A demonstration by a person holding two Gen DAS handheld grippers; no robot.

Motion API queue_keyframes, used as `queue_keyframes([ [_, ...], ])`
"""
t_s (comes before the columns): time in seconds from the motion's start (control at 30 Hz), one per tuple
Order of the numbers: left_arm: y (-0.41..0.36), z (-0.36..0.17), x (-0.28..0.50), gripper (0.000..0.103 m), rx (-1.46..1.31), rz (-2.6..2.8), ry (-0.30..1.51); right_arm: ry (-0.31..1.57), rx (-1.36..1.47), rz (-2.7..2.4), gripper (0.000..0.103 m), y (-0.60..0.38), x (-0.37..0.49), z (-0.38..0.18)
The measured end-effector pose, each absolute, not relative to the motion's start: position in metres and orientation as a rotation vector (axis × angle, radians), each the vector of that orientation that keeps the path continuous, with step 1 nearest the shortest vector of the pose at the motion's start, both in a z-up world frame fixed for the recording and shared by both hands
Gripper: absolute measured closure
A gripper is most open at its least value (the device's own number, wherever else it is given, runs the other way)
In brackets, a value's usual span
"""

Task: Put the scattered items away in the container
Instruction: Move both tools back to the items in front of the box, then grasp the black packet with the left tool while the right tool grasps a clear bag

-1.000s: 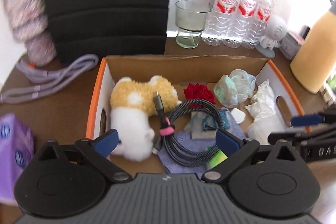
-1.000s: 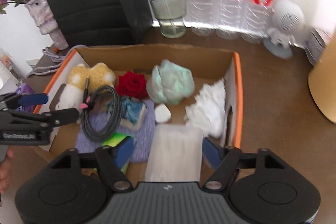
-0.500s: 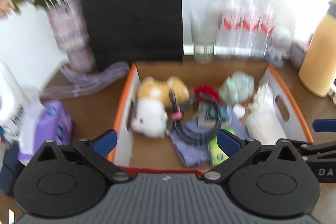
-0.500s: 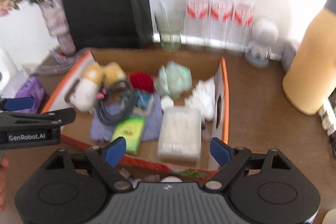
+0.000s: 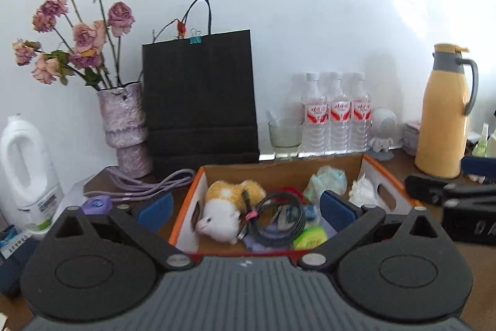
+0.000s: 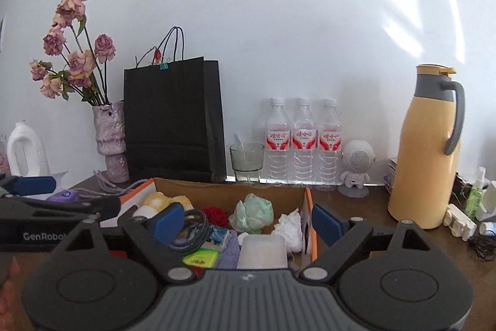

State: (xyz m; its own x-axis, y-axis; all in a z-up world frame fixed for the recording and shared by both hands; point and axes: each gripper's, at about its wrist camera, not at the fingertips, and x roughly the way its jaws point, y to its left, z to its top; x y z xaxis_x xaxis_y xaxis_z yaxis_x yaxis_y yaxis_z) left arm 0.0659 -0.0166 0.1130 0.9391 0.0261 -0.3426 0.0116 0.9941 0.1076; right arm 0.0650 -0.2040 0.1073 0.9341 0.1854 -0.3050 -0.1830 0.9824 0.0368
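Note:
An orange-rimmed cardboard box [image 5: 369, 163] sits on the brown table, also in the right wrist view [image 6: 229, 186]. It holds a plush toy [image 5: 223, 207], a coiled black cable [image 5: 279, 219], a red flower [image 6: 217, 214], a crumpled green cloth [image 6: 254, 213], white tissue [image 6: 290, 227], a green packet [image 6: 200, 258] and a clear white pack [image 6: 263, 247]. My left gripper [image 5: 245, 210] is open and empty, pulled back in front of the box. My right gripper [image 6: 245, 221] is open and empty, also back from the box.
Behind the box stand a black paper bag [image 5: 201, 101], a vase of dried roses [image 5: 124, 126], a glass [image 5: 285, 135], three water bottles [image 5: 338, 114], a small white figure [image 5: 383, 129] and a yellow thermos [image 5: 443, 114]. A lilac cord [image 5: 139, 185] and white jug [image 5: 24, 172] lie left.
Both grippers have pulled back and up from over the box, so the view now takes in the wall and whole table. Both stay open and empty.

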Motion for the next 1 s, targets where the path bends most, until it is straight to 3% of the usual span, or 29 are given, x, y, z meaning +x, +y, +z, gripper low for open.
queue_keyframes([
  [0.23, 0.001, 0.053, -0.040, 0.000, 0.026, -0.083, 0.474, 0.388, 0.049, 0.216, 0.014, -0.214, -0.042, 0.064],
  [0.4, 0.005, 0.036, -0.065, 0.001, -0.006, -0.155, 0.556, 0.510, 0.016, 0.244, 0.024, -0.214, -0.064, 0.033],
  [0.43, 0.005, 0.038, -0.061, 0.006, -0.007, -0.176, 0.542, 0.523, 0.016, 0.244, 0.031, -0.214, -0.060, 0.031],
  [0.47, 0.004, 0.040, -0.054, 0.011, -0.002, -0.197, 0.528, 0.537, 0.017, 0.242, 0.045, -0.214, -0.052, 0.028],
  [0.53, 0.001, 0.041, -0.028, 0.034, 0.014, -0.225, 0.521, 0.569, 0.006, 0.213, 0.068, -0.210, -0.028, 0.022],
  [0.57, -0.001, 0.039, -0.013, 0.041, 0.020, -0.228, 0.532, 0.580, 0.004, 0.202, 0.071, -0.209, -0.014, 0.019],
  [0.6, -0.004, 0.039, 0.004, 0.053, 0.031, -0.236, 0.554, 0.591, 0.009, 0.198, 0.071, -0.208, -0.001, 0.016],
  [0.87, -0.031, 0.024, 0.074, 0.052, 0.117, -0.419, 0.635, 0.647, -0.001, 0.203, 0.071, -0.193, 0.071, 0.006],
  [1.0, -0.032, 0.010, 0.089, 0.063, 0.097, -0.425, 0.708, 0.673, -0.017, 0.205, 0.071, -0.188, 0.083, -0.002],
])
